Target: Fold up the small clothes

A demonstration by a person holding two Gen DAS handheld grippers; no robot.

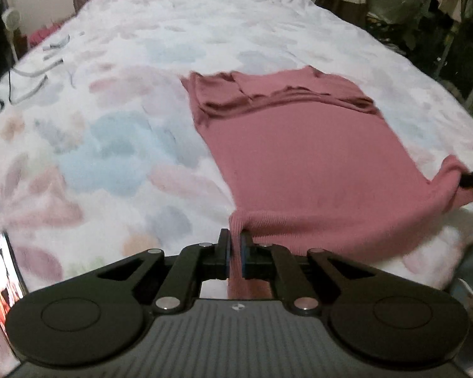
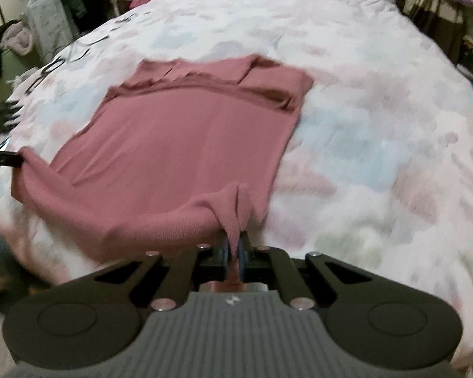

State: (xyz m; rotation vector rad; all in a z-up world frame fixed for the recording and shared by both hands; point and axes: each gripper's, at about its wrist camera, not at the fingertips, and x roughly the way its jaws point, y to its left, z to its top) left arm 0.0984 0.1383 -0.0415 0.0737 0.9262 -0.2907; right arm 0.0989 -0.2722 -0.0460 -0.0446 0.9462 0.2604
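I see a pink knit top [image 1: 302, 154] spread on the bed [image 1: 116, 132], its far end folded over. My left tool [image 1: 235, 245] pinches its near left hem corner, and my right tool [image 2: 235, 245] pinches the near right corner.

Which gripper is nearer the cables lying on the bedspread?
Left. The left gripper pinches the pink top's near corner on the side toward the cables. The right gripper pinches the other near corner, across the garment from them.
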